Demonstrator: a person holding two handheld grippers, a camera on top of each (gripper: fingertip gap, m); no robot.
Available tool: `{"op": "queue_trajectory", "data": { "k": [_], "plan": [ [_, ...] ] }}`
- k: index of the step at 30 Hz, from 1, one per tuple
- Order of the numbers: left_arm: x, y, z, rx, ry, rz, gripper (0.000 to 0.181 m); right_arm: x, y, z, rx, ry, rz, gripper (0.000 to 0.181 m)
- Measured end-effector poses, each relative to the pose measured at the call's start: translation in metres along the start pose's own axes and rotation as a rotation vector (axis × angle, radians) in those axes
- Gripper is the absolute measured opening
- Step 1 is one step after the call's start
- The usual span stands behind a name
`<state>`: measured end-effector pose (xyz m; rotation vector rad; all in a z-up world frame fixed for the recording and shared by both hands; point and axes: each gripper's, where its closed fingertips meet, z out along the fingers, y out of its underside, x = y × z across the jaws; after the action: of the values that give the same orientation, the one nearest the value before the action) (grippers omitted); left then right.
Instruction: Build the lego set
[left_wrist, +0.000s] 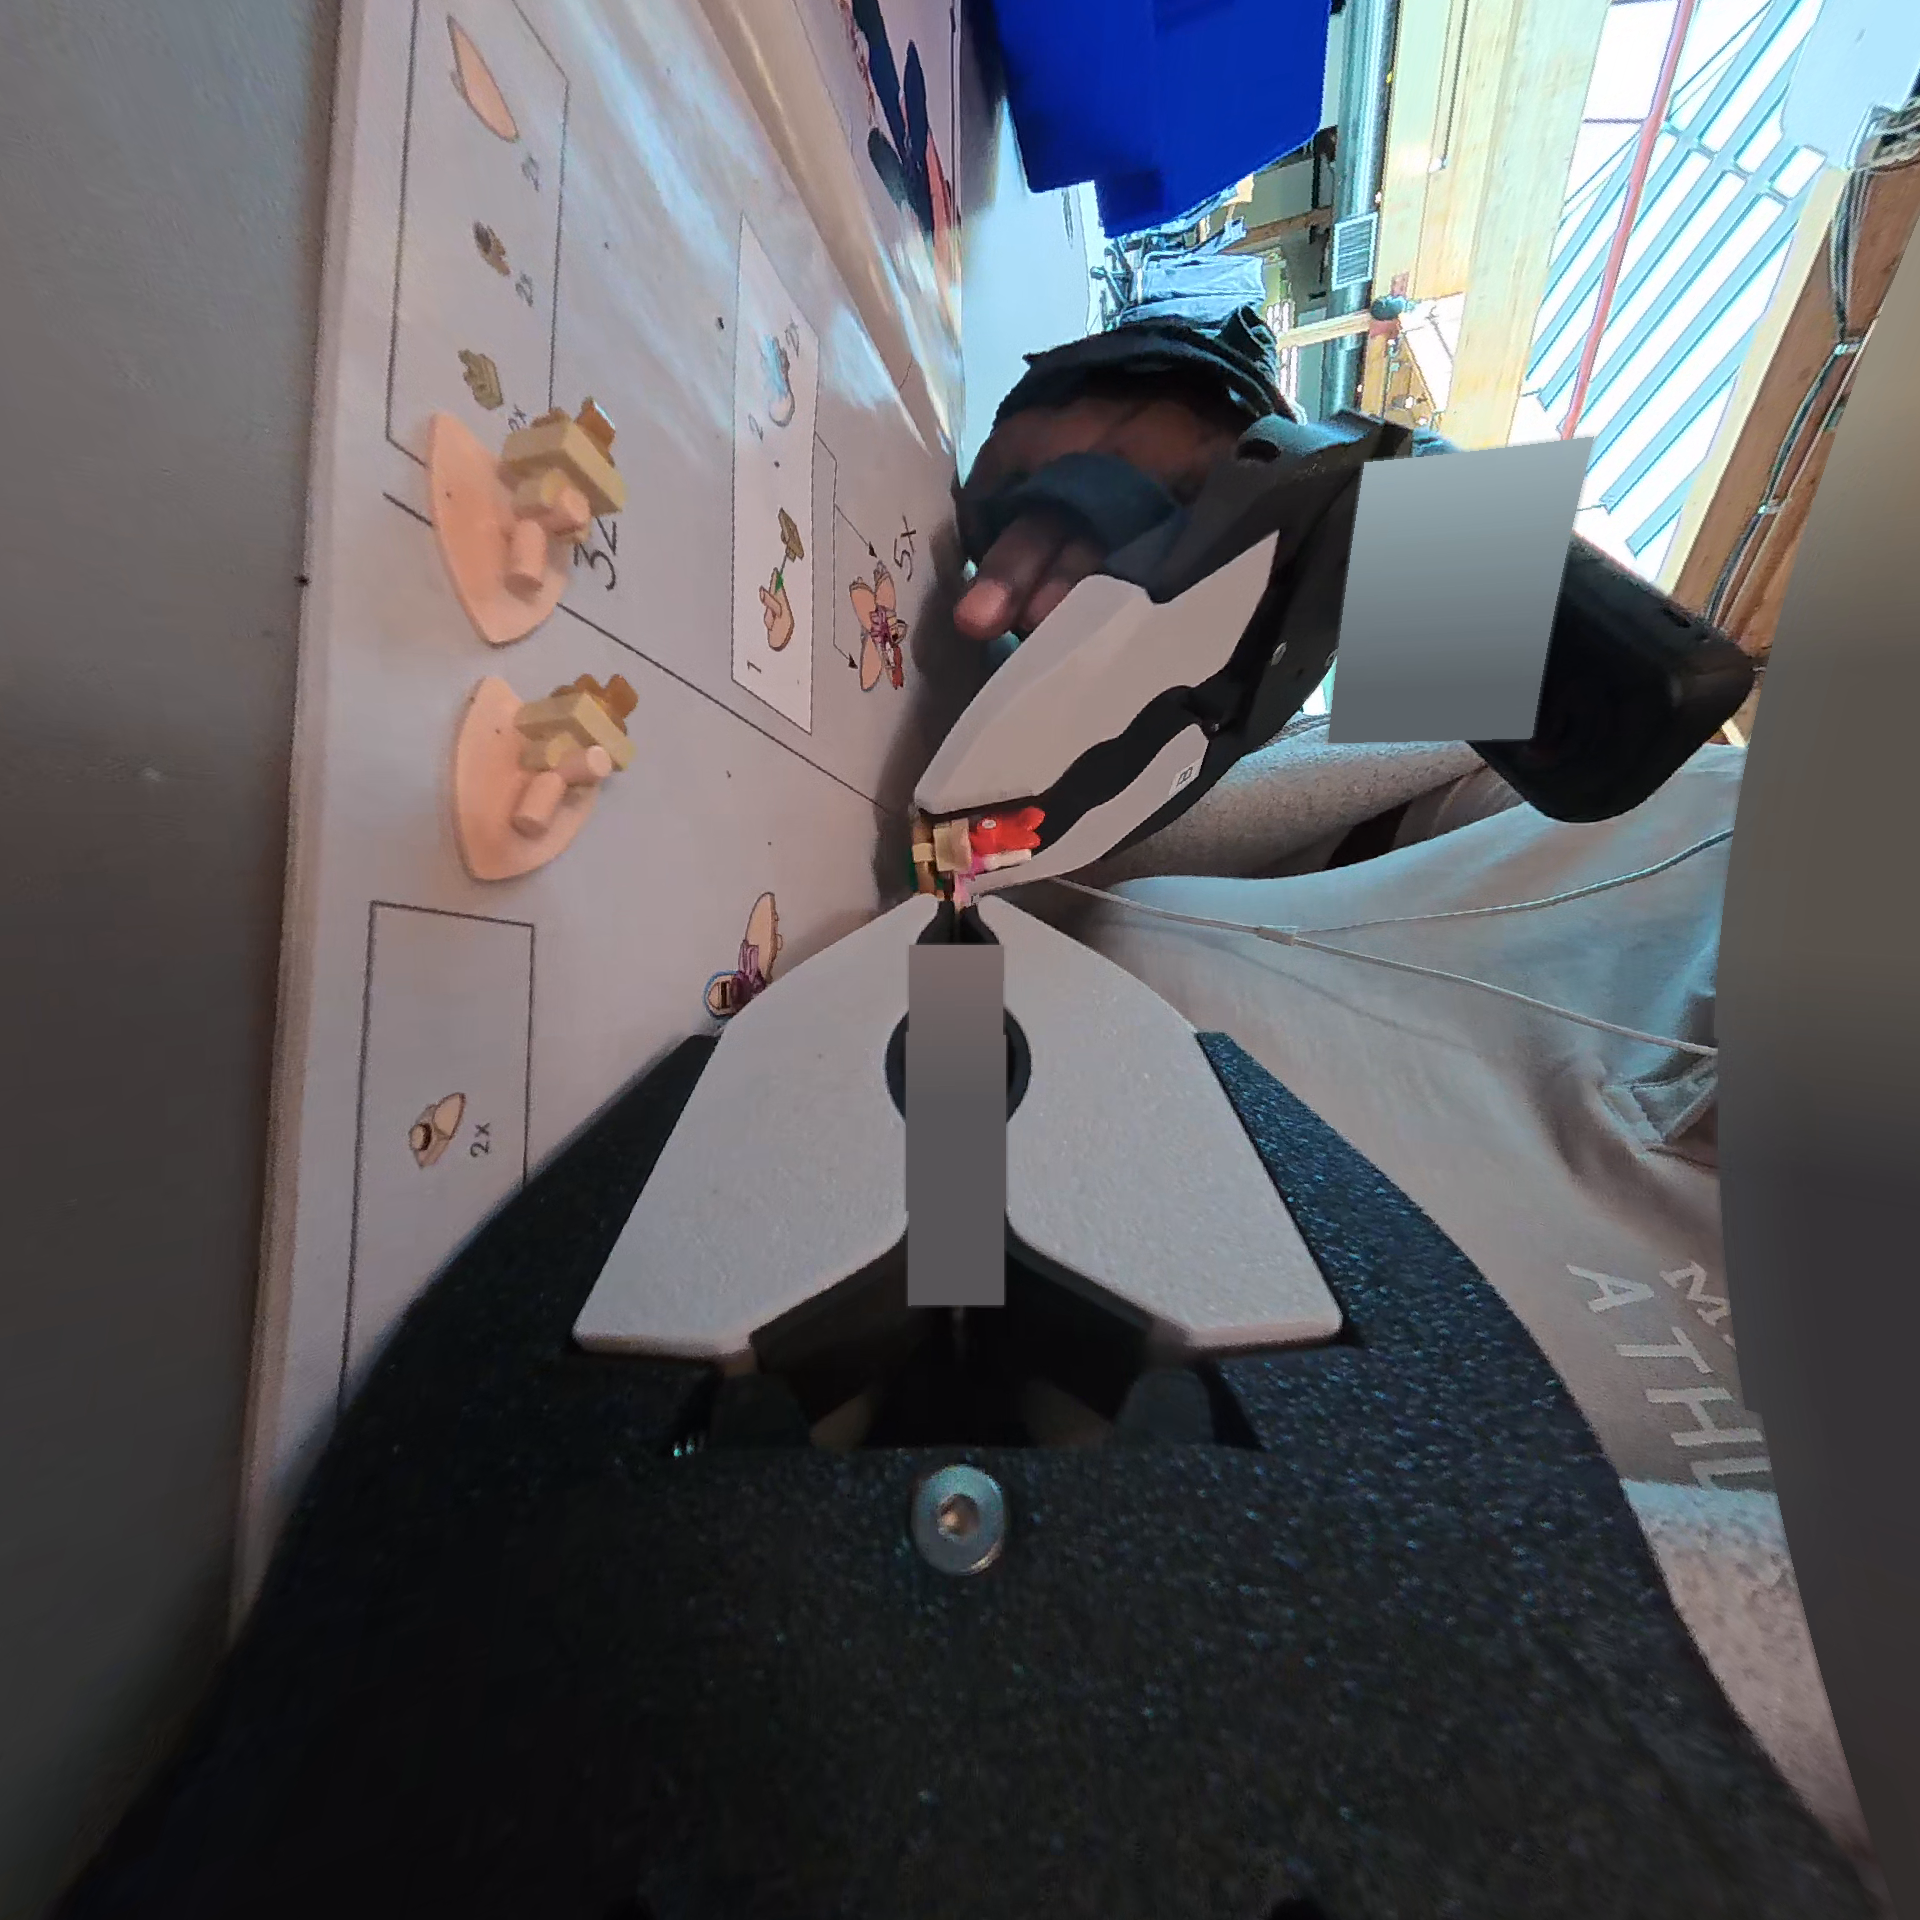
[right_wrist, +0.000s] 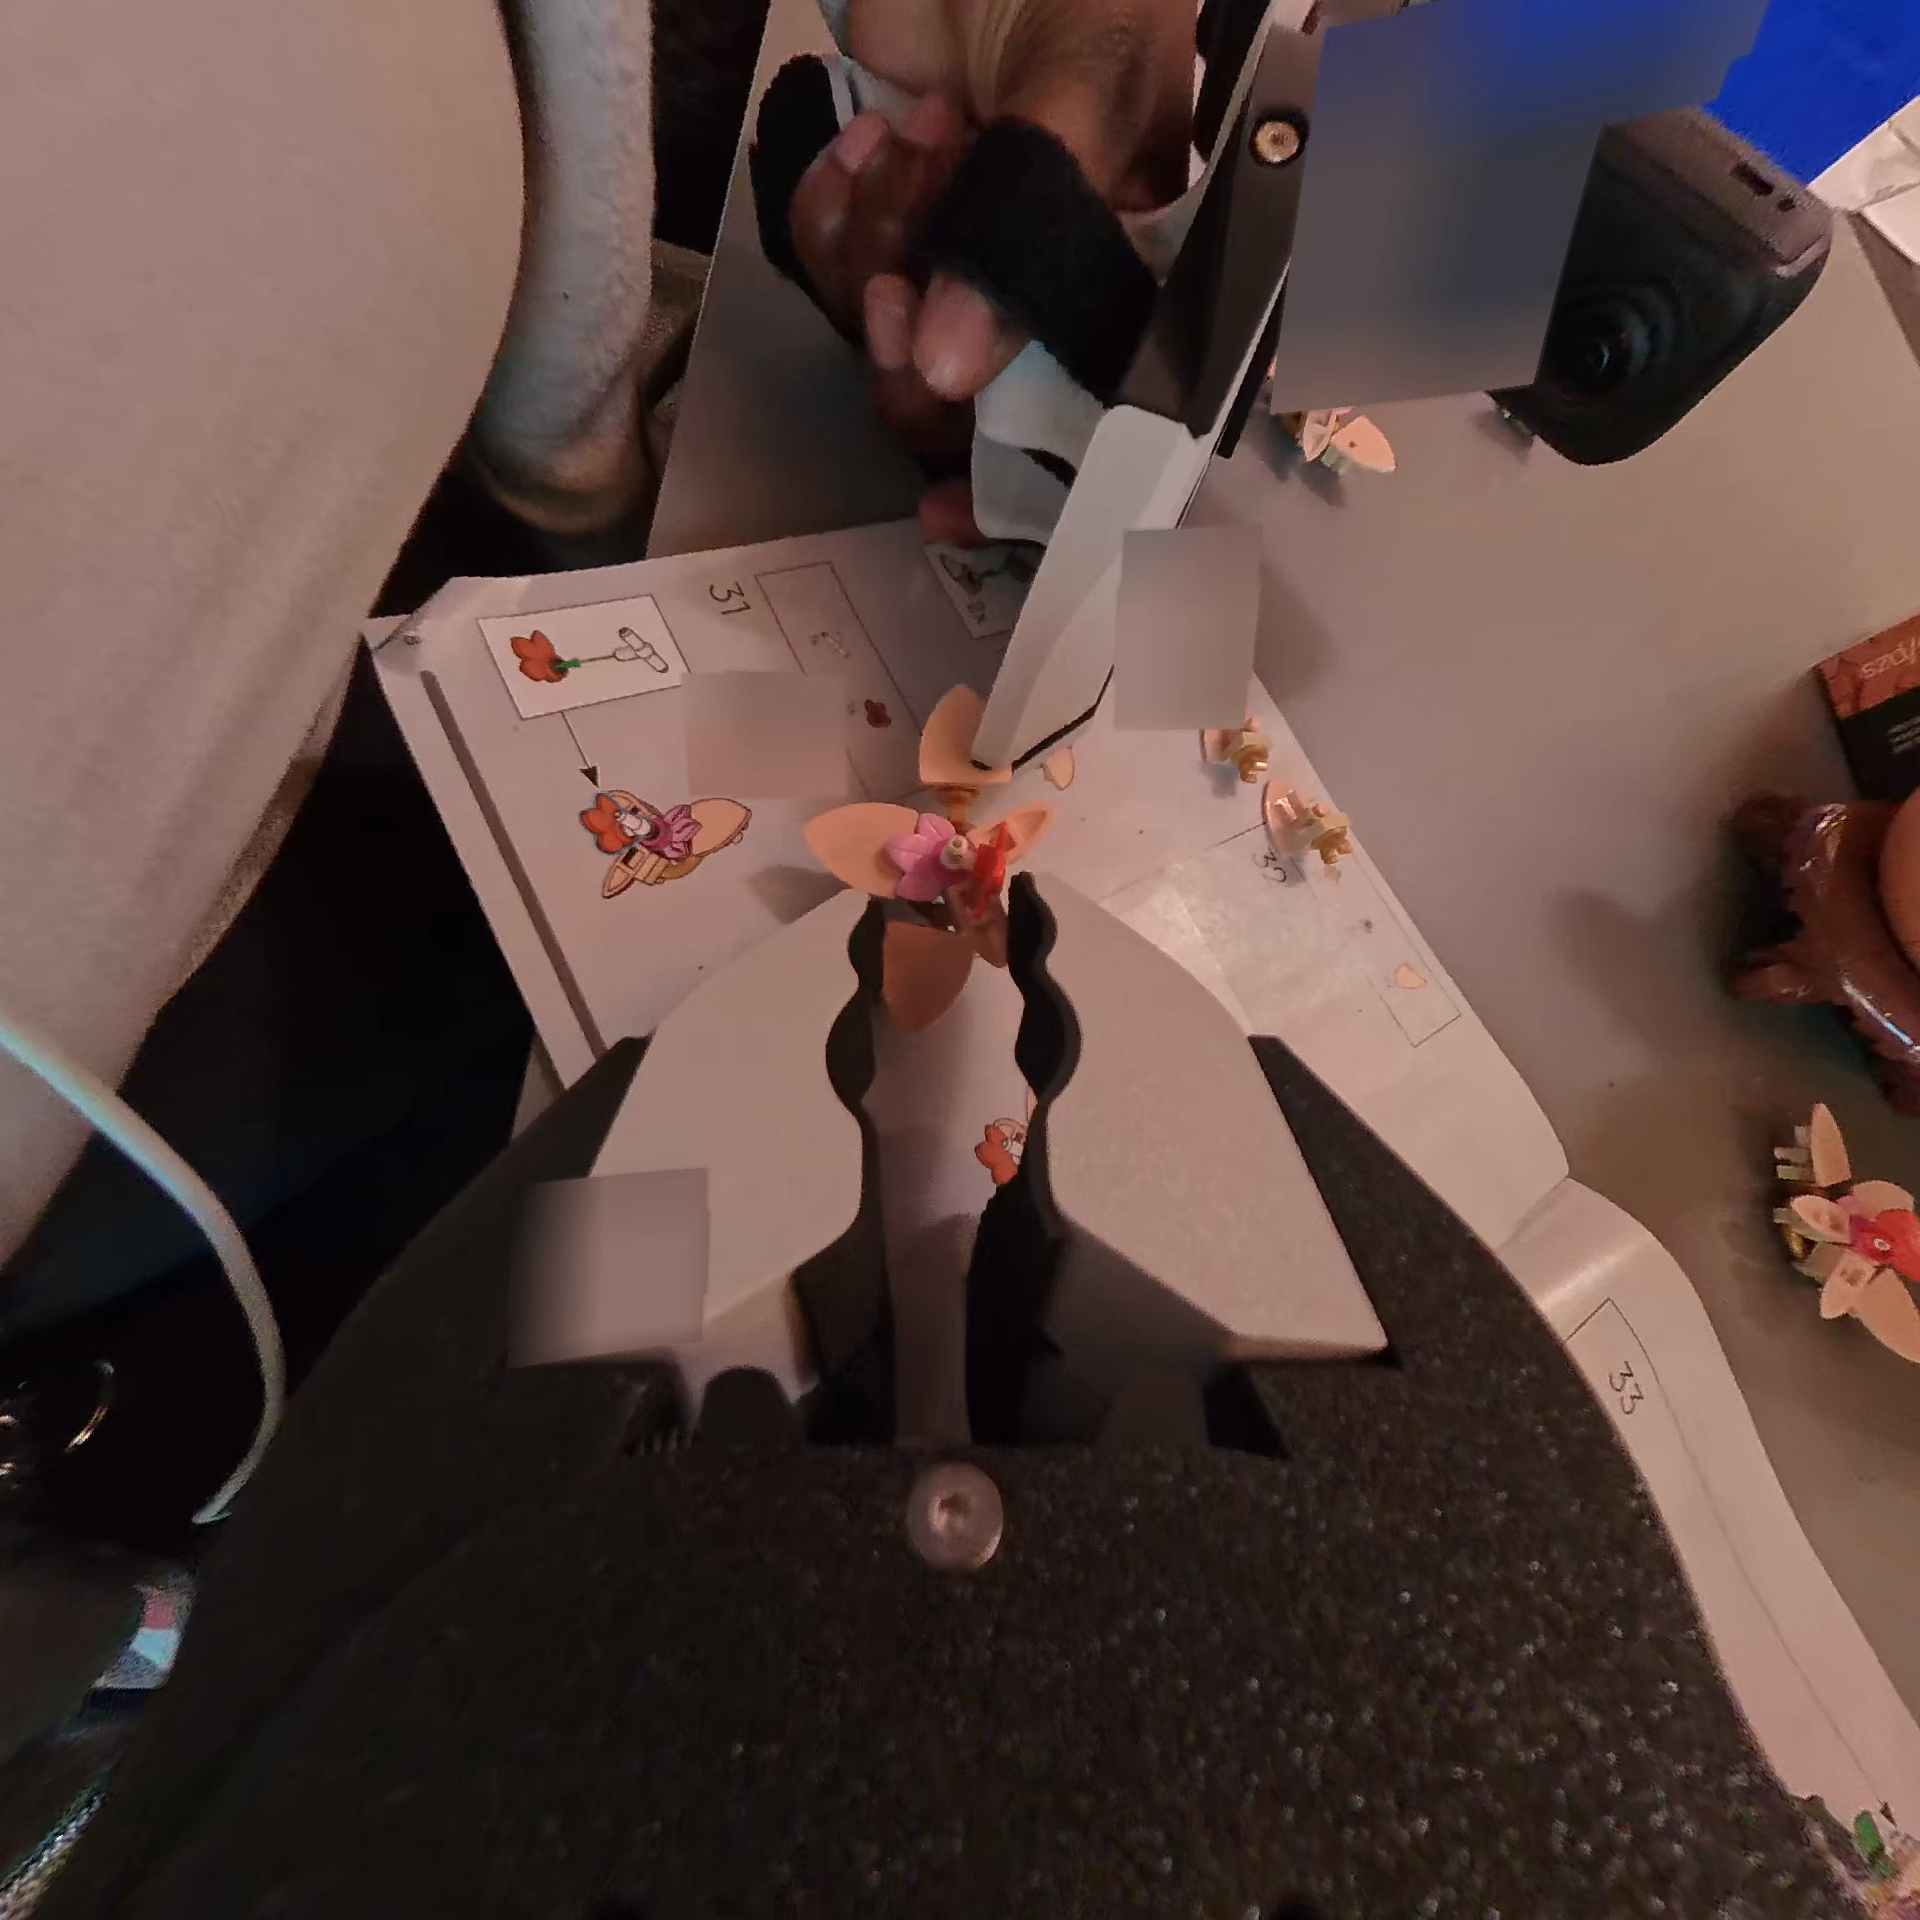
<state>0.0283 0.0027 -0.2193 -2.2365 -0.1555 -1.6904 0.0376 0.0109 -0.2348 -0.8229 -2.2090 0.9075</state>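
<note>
My right gripper (right_wrist: 940, 904) is shut on a small flower assembly (right_wrist: 940, 852) with peach petals, a pink piece and a red piece, and holds it above the open instruction booklet (right_wrist: 644, 914). My left gripper (right_wrist: 1003, 753) comes in from above and is shut on a peach petal (right_wrist: 951, 743) right at the flower's far side. In the left wrist view my left gripper (left_wrist: 951, 912) has its tips together just under the flower assembly (left_wrist: 982, 836), which sits in the right gripper (left_wrist: 951, 847). The petal is hidden there.
Two petal sub-assemblies (left_wrist: 525, 520) (left_wrist: 540, 774) lie on the booklet (left_wrist: 665, 644), also in the right wrist view (right_wrist: 1236, 748) (right_wrist: 1304, 821). A finished flower (right_wrist: 1849, 1236) and a brown lego piece (right_wrist: 1818, 904) lie at the right. A person's torso (right_wrist: 208, 520) is close on the left. My two grippers' fingertips are within a few centimetres of each other.
</note>
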Motion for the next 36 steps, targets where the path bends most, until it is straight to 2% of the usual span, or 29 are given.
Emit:
{"op": "queue_trajectory", "data": {
  "k": [1,14,20,36],
  "plan": [
    [0.0,0.0,0.0,0.002,0.005,-0.002,0.001,0.0,-0.001,0.0,0.005,0.006,-0.008,0.023],
    [0.007,0.001,-0.001,-0.004,0.075,0.024,0.001,-0.001,-0.008,-0.002,0.045,0.025,-0.071,0.022],
    [0.025,-0.007,-0.006,0.067,0.188,0.047,0.0,0.009,-0.022,-0.014,0.158,0.086,-0.067,0.022],
    [0.033,-0.006,-0.006,0.077,0.225,0.1,0.002,0.005,-0.029,-0.013,0.185,0.078,-0.085,0.021]
  ]
}}
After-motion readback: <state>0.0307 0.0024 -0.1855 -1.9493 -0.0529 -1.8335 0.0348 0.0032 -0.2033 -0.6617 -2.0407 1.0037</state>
